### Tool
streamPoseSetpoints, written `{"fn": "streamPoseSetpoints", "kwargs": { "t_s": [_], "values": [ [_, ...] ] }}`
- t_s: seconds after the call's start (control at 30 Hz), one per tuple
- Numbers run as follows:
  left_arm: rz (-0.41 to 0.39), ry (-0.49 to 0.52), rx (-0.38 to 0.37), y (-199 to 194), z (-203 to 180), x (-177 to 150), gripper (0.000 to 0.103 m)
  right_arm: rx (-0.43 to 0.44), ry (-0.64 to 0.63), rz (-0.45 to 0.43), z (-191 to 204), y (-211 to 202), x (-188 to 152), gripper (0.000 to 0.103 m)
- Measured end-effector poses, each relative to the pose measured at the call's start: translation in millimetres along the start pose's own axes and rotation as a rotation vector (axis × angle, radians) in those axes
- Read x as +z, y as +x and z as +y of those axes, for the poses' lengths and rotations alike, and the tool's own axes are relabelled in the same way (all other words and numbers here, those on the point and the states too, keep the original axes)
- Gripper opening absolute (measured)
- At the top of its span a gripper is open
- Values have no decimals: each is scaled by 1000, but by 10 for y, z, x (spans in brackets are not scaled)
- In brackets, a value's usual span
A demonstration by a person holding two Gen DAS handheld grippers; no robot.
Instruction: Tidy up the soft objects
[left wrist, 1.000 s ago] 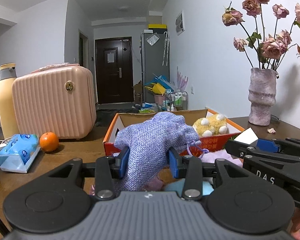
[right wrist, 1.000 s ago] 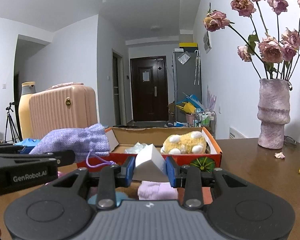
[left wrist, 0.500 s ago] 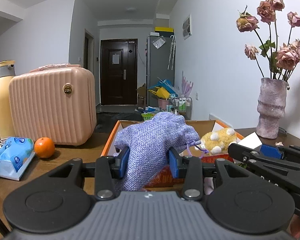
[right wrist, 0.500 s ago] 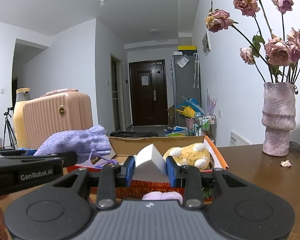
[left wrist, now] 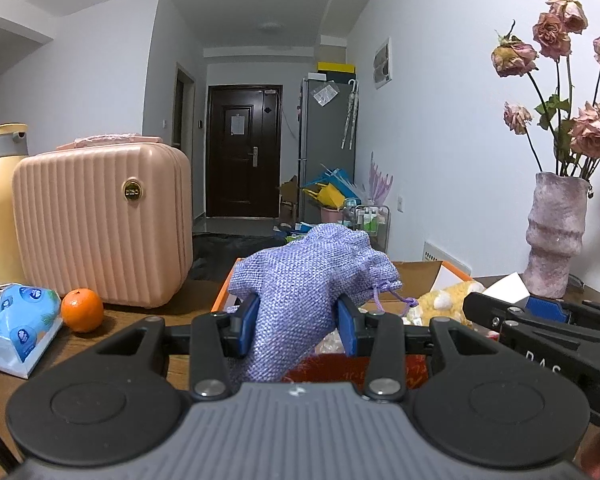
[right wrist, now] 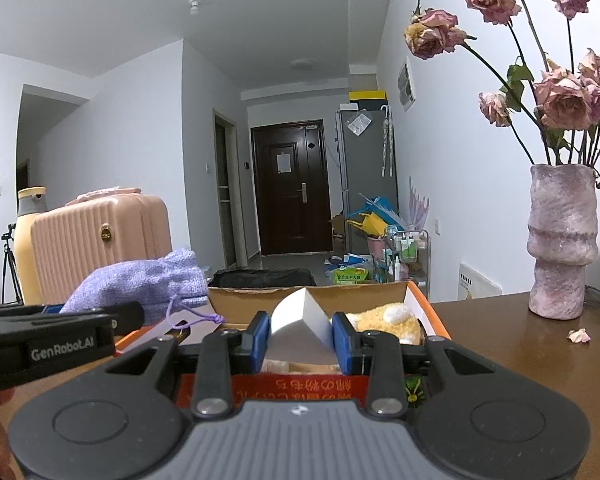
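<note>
My left gripper point(left wrist: 296, 330) pinches the limp, light pouch point(left wrist: 308, 296) mid-body at frame centre; my right gripper point(right wrist: 300, 338) clamps a squashy white wedge point(right wrist: 298, 332) by its sides.

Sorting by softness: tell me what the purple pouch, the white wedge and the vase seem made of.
Pouch: coarse woven fabric, matte; visible weave, cord drawstring.
Wedge: likely foam sponge; smooth, matte, sharp edges, though the material is uncertain.
Vase: probably ceramic or plaster; rough, mottled pink surface.

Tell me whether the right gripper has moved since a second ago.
Yes. The right gripper, holding the white wedge, rose and advanced: the box sits lower and larger in its view.
</note>
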State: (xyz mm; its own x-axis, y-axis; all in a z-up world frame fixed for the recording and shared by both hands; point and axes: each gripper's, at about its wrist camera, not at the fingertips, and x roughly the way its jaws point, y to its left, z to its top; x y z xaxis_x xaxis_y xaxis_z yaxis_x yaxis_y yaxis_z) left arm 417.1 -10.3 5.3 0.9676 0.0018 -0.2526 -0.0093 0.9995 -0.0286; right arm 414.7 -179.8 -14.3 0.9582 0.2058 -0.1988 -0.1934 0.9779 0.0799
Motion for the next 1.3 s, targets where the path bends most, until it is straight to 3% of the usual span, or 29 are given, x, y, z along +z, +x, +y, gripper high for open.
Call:
{"fn": "streamPoseSetpoints", "kwargs": {
  "t_s": [0.8, 1.3],
  "values": [
    [-12, -12, 7, 528, -41, 160, 41, 26, 46, -10, -79, 572, 350, 33],
    [27, -34, 1, 931, -49, 217, 41, 39, 54, 69, -97, 1036, 459, 33]
  ]
}}
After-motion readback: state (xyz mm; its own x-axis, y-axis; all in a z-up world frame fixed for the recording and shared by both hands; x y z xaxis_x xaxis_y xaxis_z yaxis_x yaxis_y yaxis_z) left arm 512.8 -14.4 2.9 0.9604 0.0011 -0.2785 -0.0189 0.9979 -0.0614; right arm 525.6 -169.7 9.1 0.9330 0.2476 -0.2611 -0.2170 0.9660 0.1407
